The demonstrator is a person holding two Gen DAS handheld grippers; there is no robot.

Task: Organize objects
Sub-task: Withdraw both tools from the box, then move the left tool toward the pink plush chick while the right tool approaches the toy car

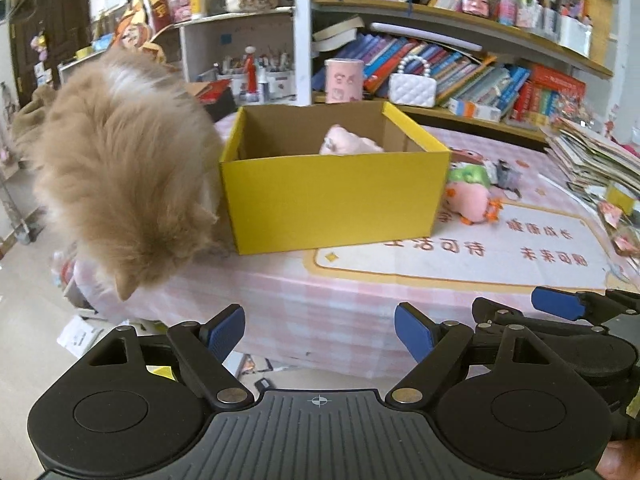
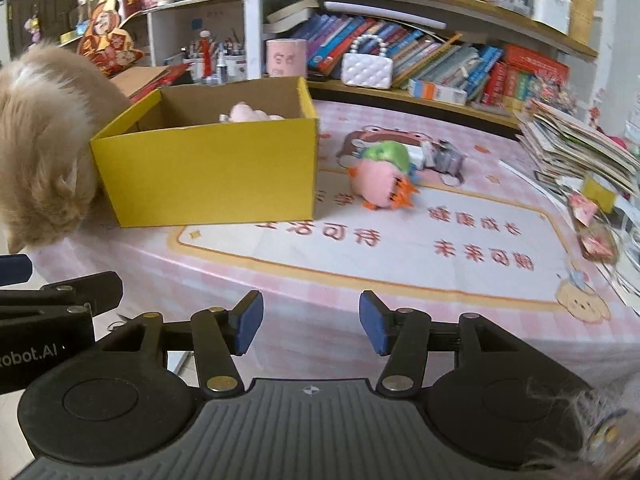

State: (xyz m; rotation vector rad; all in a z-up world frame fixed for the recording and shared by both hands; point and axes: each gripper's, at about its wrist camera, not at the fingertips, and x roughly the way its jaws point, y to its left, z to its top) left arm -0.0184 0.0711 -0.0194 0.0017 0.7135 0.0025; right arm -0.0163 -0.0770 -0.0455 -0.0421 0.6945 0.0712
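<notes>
A yellow cardboard box [image 1: 332, 196] [image 2: 208, 168] stands open on the pink-checked table, with a pale pink plush [image 1: 350, 144] [image 2: 250, 113] inside it. To its right lies a pink and green plush toy [image 2: 382, 176] [image 1: 472, 192], and a small grey toy [image 2: 444, 160] lies just behind that. My left gripper [image 1: 320, 332] hangs open and empty off the table's near edge, well short of the box. My right gripper [image 2: 311, 328] is open over the near part of the table, nothing between its blue pads [image 2: 250, 328].
A fluffy tan cat [image 1: 124, 184] [image 2: 44, 136] stands at the box's left side, head down over the table edge. A pile of books and papers [image 2: 580, 148] sits at the right. Bookshelves [image 1: 460, 64] line the back, with a white bag [image 2: 366, 69] and a pink tin [image 2: 286, 58].
</notes>
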